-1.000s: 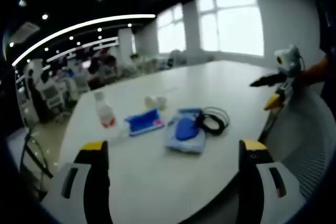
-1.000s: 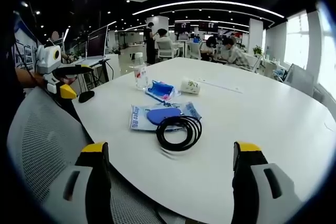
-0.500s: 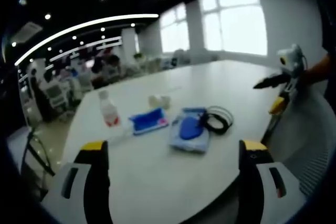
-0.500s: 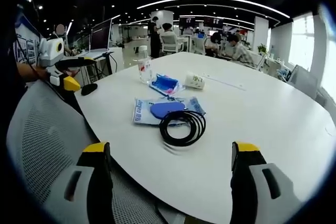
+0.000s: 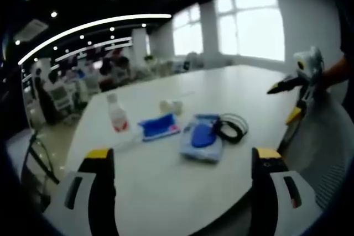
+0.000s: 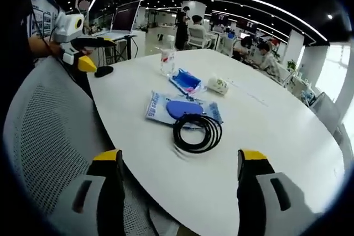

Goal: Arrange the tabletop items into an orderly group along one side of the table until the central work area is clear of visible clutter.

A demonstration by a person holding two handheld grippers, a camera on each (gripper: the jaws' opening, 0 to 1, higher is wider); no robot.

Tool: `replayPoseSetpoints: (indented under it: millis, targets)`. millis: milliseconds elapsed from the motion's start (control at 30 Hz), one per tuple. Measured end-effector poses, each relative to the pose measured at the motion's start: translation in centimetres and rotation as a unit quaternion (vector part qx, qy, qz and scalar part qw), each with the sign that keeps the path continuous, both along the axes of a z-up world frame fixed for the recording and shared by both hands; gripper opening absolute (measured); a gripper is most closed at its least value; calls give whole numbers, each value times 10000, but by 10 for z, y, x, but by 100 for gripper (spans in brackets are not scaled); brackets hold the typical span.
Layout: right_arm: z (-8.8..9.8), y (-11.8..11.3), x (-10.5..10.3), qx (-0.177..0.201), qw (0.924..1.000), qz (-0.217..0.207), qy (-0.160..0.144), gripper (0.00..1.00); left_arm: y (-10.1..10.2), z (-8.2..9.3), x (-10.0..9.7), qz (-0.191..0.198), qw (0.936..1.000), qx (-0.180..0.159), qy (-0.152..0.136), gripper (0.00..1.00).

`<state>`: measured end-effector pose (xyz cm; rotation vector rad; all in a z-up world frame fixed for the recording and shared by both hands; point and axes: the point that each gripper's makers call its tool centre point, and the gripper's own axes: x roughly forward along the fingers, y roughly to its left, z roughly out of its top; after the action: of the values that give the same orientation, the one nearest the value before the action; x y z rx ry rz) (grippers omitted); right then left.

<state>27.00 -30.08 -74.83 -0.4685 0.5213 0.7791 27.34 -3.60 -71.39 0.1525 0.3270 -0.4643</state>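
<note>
Seen from the left gripper view: left gripper [image 5: 182,161] with both yellow-tipped jaws spread wide, holding nothing and touching nothing, raised above the near edge of a large white table [image 5: 166,192]. Seen from the right gripper view: right gripper [image 6: 180,164] likewise spread wide and empty, hovering over the table edge and the mesh back of a grey chair [image 6: 44,136]. Each gripper also visible in the other's view, held by a hand at the side of the table, jaws apart and not touching any item.

Five items counted on the table, grouped loosely toward the middle:
- One coil of black cable [image 6: 197,132], lying flat, its edge overlapping the blue-and-white packet
- One flat blue-and-white packet [image 6: 157,110] with a blue oval shape on top, just beside the cable
- One smaller blue pouch [image 6: 186,81] with a pink edge, near the packet, farther from the right gripper
- One clear plastic bottle [image 6: 167,62] with a white cap and red label, standing upright, near the blue pouch
- One small white roll [image 6: 218,84] lying on its side, near the blue pouch

Same five in the left gripper view: cable [image 5: 231,127], packet [image 5: 201,139], pouch [image 5: 159,127], bottle [image 5: 116,115], roll [image 5: 170,106].

Also one dark, rounded object [image 6: 103,71] near the left gripper, too small to identify
</note>
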Motion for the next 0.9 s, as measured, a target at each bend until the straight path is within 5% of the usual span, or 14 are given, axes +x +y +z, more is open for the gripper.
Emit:
replayPoseSetpoints:
  millis: [267,600,900]
  targets:
    - [18,10,15,-208,9989,373,-186,74,-1,0,0,-28,10000,-31,0,100]
    - [44,27,45,-19,9976,565,-409,70,-2,-2,-1,-44,10000,-15,54,100]
    - [48,37,70,11,9970,578,-511,65,0,-5,-1,-19,9999,43,97,100]
